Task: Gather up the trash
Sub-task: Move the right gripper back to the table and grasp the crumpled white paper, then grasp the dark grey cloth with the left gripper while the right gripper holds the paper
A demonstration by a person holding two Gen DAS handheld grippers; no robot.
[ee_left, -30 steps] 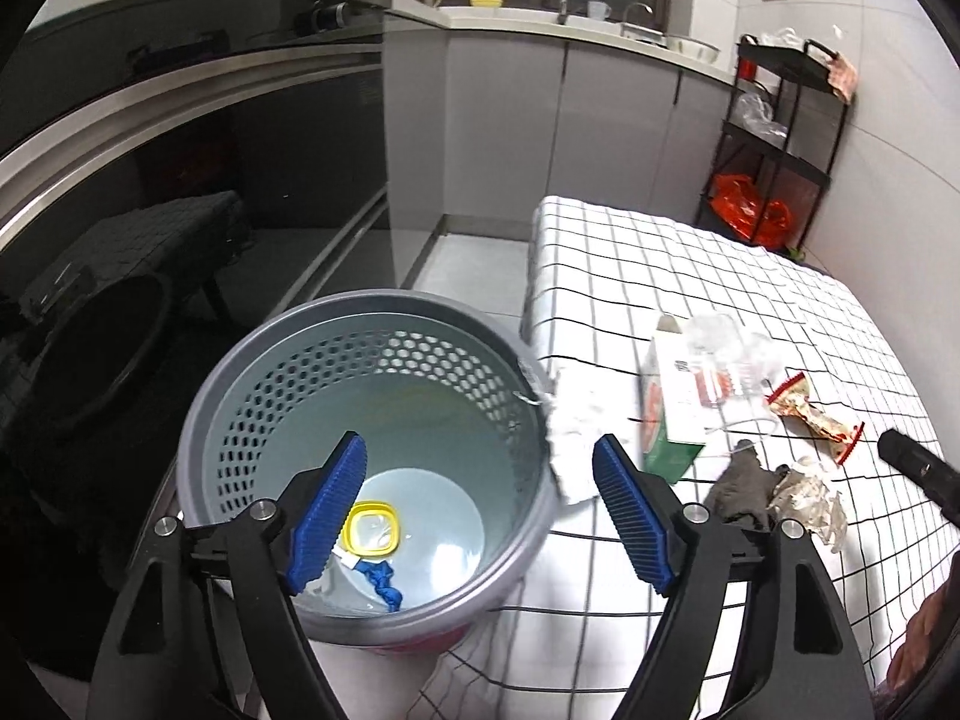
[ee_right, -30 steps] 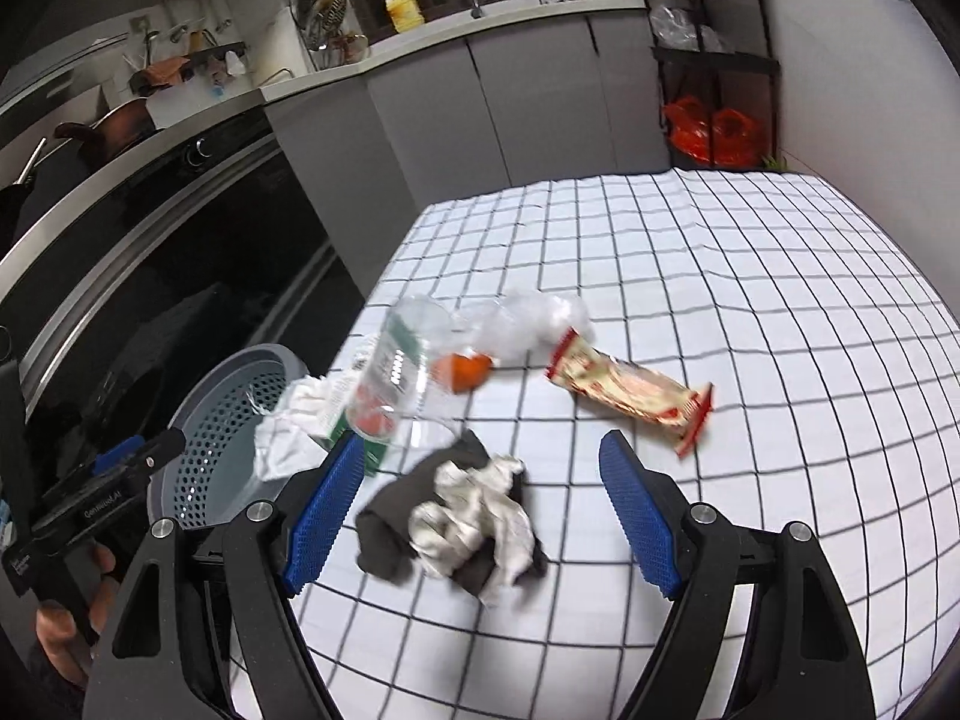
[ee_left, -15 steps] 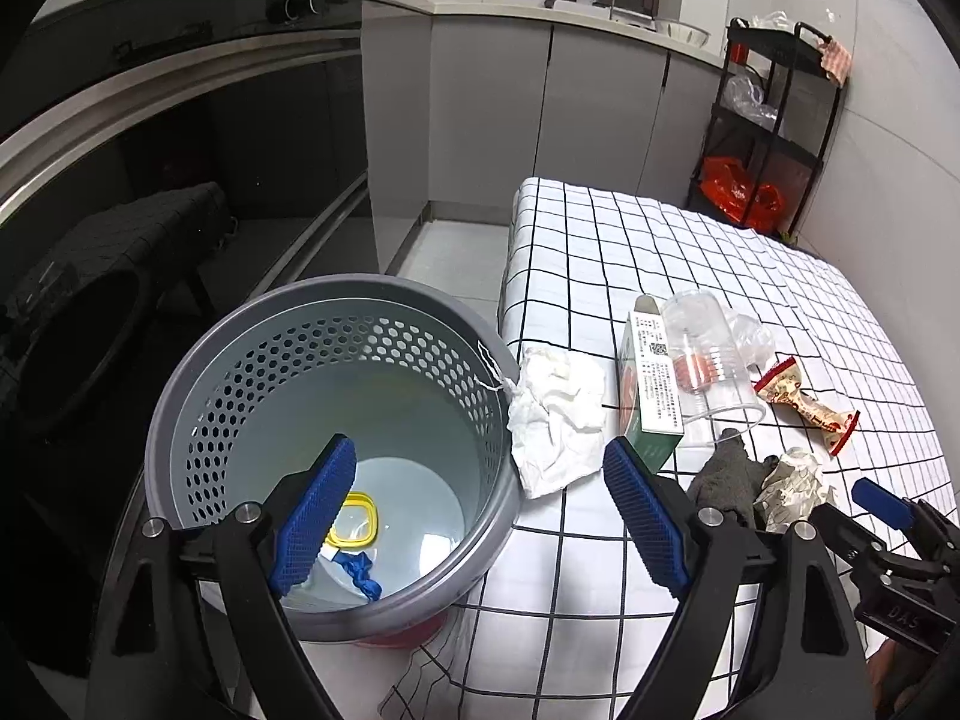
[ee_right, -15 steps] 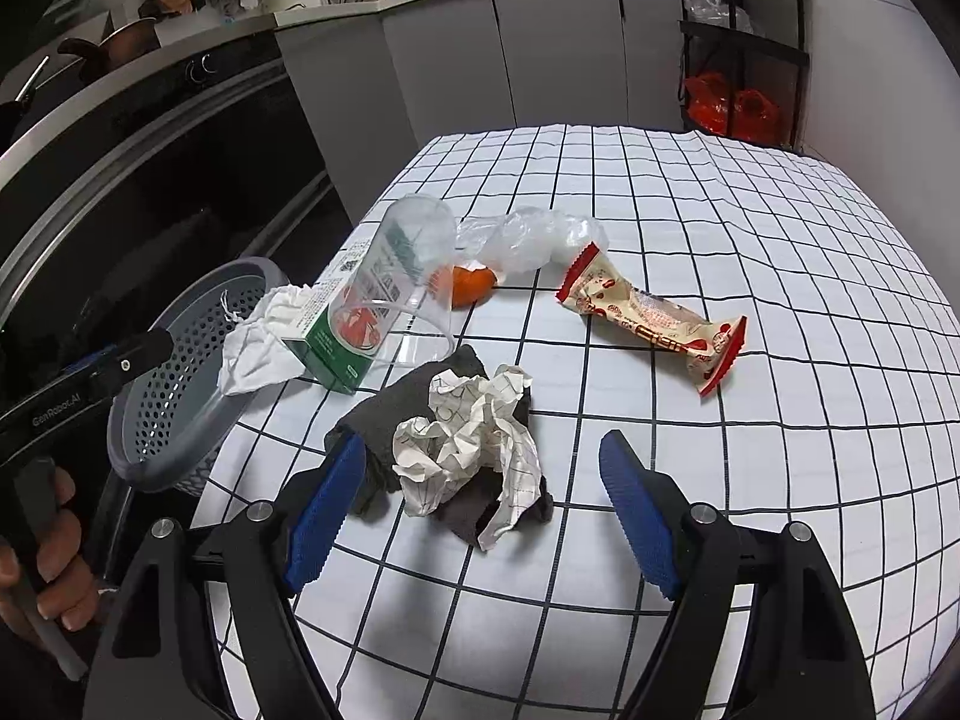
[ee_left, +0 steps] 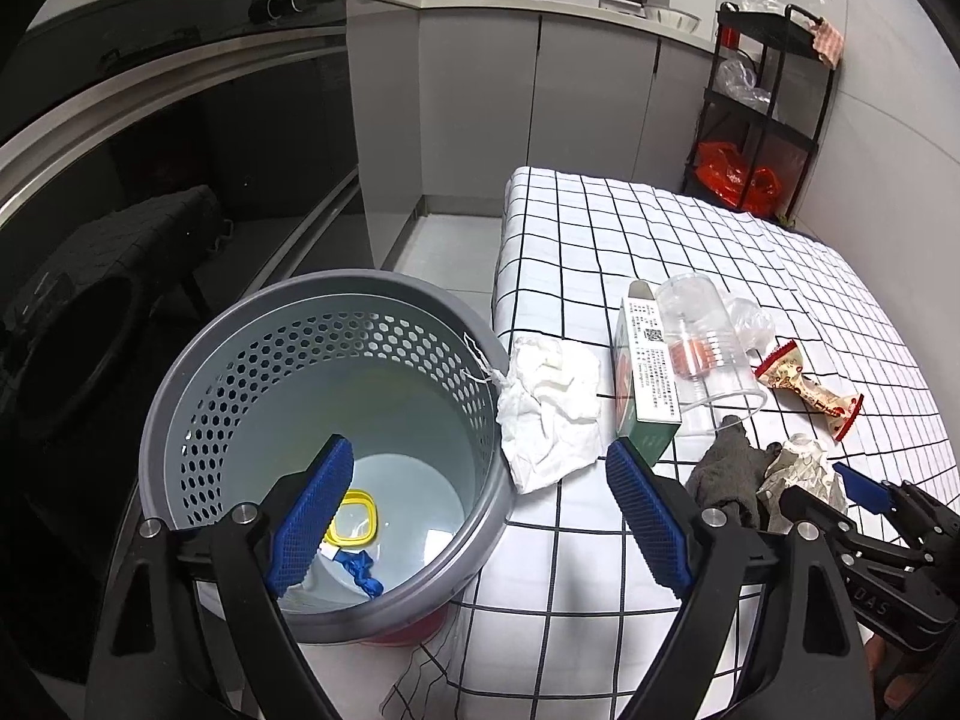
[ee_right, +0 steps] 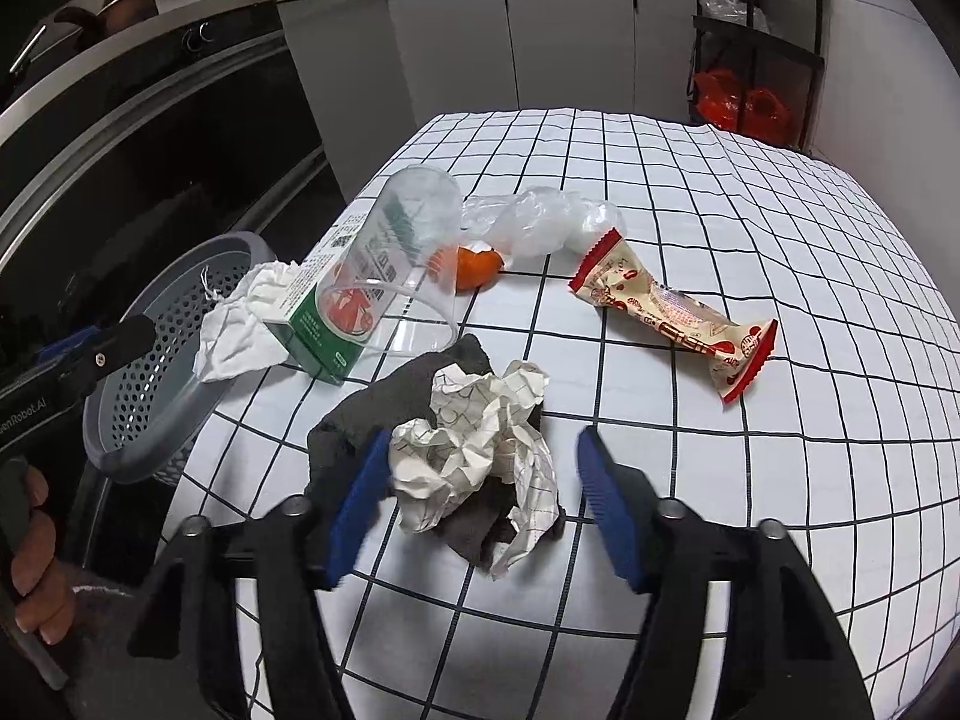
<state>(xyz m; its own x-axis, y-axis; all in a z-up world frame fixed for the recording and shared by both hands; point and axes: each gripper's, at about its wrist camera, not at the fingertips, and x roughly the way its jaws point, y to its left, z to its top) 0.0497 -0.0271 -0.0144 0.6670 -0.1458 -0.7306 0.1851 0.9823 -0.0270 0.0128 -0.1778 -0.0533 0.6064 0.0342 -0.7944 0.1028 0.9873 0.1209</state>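
Observation:
My right gripper [ee_right: 483, 444] hangs low over a crumpled checked paper ball [ee_right: 474, 438] lying on a dark grey cloth [ee_right: 384, 402]. Its jaws are closing with the paper between them; the left pad is at the wad's edge and the right pad stands apart from it. My left gripper [ee_left: 477, 453] is open and holds nothing, above the rim of a grey perforated bin [ee_left: 180, 408] beside the table. A yellow lid [ee_left: 354, 525] and a blue scrap [ee_left: 360, 567] lie in the bin. The right gripper [ee_left: 864, 492] also shows at the left wrist view's right edge.
On the checked tablecloth [ee_right: 750, 210] lie a white tissue [ee_left: 549, 414] at the edge by the bin, a green carton [ee_left: 645, 378], a tipped clear cup [ee_left: 702, 348], an orange peel [ee_right: 477, 267], a plastic bag [ee_right: 540, 222] and a red-ended snack wrapper [ee_right: 672, 318]. Dark cabinets stand left, a black rack far right.
My right gripper has come down over the paper wad and its jaws have narrowed around it. The left gripper has stayed over the bin, open a little wider.

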